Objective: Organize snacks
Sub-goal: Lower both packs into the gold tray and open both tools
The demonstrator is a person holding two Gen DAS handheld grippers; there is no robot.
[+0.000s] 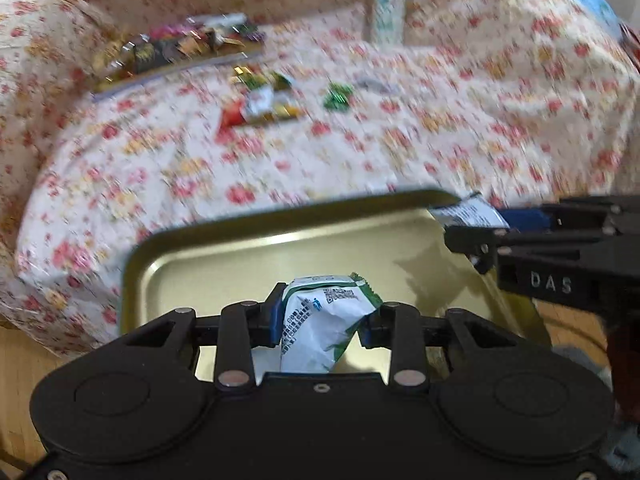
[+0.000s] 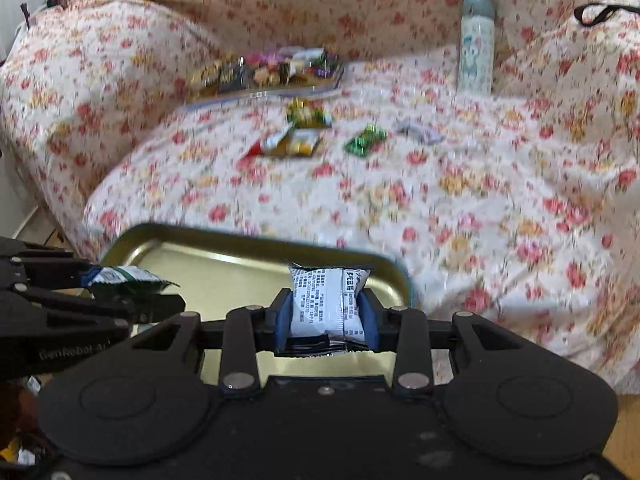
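Observation:
My left gripper [image 1: 322, 322] is shut on a green-and-white snack packet [image 1: 320, 320] and holds it over a gold metal tray [image 1: 224, 256]. My right gripper [image 2: 326, 318] is shut on a white-and-black snack packet [image 2: 326, 304] over the same tray [image 2: 224, 260]. The right gripper shows at the right of the left wrist view [image 1: 472, 236], the left gripper at the left of the right wrist view [image 2: 160, 292]. Loose snacks [image 2: 296, 136] lie on the floral bed cover further back.
A second tray with several snacks [image 2: 268, 76] sits at the back of the bed. A pale bottle [image 2: 476, 44] stands at the back right. A green candy [image 2: 366, 140] and a pale wrapper [image 2: 420, 132] lie mid-bed. Wooden floor [image 1: 20, 380] lies below.

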